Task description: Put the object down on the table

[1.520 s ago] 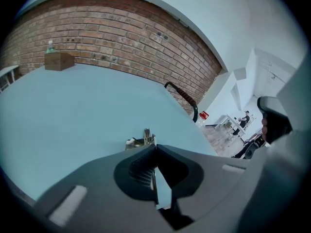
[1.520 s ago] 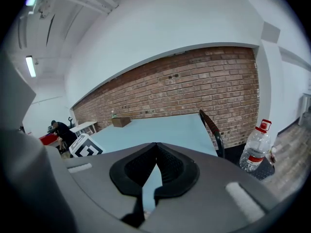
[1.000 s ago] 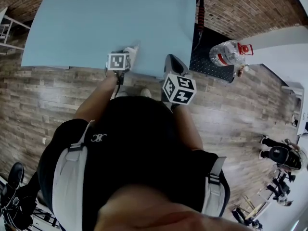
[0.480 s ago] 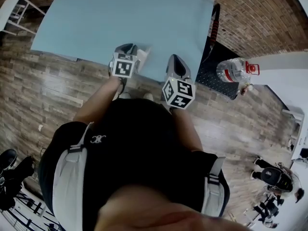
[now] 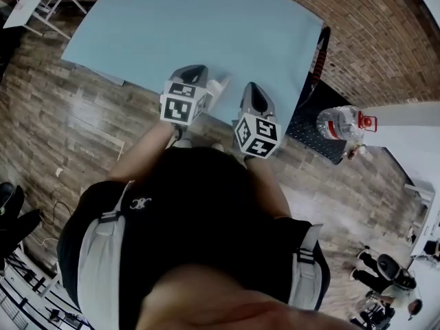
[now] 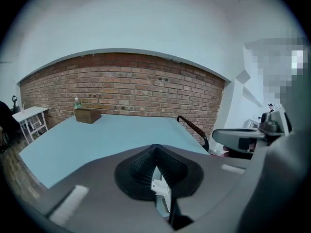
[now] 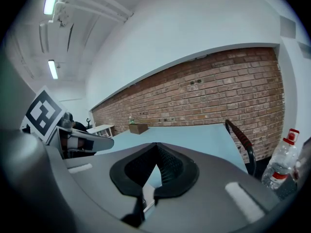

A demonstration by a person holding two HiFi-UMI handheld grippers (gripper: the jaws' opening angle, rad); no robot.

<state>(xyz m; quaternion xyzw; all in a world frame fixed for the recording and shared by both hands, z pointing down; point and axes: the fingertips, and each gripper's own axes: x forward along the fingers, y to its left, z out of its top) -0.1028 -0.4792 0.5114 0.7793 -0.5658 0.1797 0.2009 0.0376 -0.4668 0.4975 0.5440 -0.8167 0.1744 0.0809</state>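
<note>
Over the edge of the blue table (image 5: 206, 26), my left gripper (image 6: 154, 154) and right gripper (image 7: 156, 154) are both squeezed shut.

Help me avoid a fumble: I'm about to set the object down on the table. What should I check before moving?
1. Left gripper jaws: ok, shut with the tips meeting.
2. Object in those jaws: cannot tell. A white piece shows low between them, but it may be part of the gripper.
3. Table free ahead: ok. Only a brown box stands there, at the far end.
4. Right gripper out of the way: ok. It is shut and sits beside the left one, apart from it.
5. Water bottle: ok, off the table to the right.
</note>
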